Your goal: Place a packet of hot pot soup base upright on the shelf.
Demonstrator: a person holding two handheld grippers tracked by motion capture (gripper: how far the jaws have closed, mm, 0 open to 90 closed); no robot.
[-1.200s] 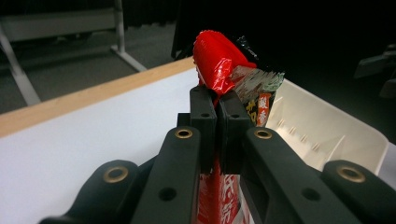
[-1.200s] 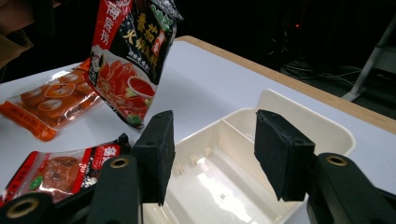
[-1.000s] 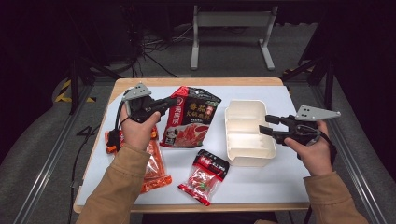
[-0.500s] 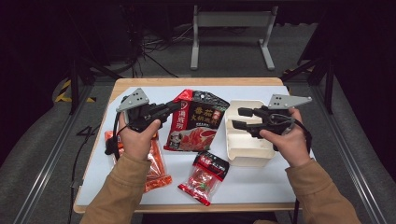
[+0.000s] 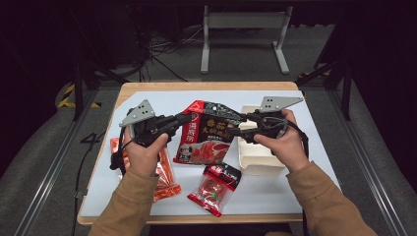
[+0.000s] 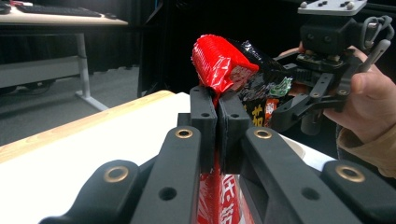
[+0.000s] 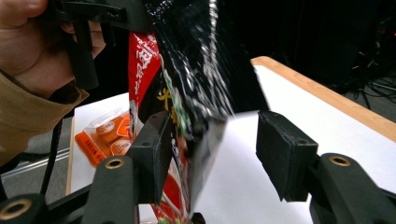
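Note:
A large red and black sauce pouch (image 5: 209, 142) is tilted up off the white table top (image 5: 162, 101). My left gripper (image 5: 186, 118) is shut on its red top corner; in the left gripper view the jaws (image 6: 218, 100) pinch the pouch (image 6: 219, 60) tight. My right gripper (image 5: 235, 125) is at the pouch's right side. In the right gripper view its jaws (image 7: 217, 154) stand open around the pouch's edge (image 7: 187, 107); they have just been closing a little, and the right pad (image 7: 280, 149) is still apart from it.
A white two-part container (image 5: 258, 160) sits under my right hand. A small red packet (image 5: 215, 185) lies near the front edge. An orange packet (image 5: 164, 177) lies beneath my left forearm. Bare table lies at the right (image 5: 305, 187).
My right gripper has moved left from over the white container to the pouch's right edge. The pouch's top has come up off the table in my left gripper.

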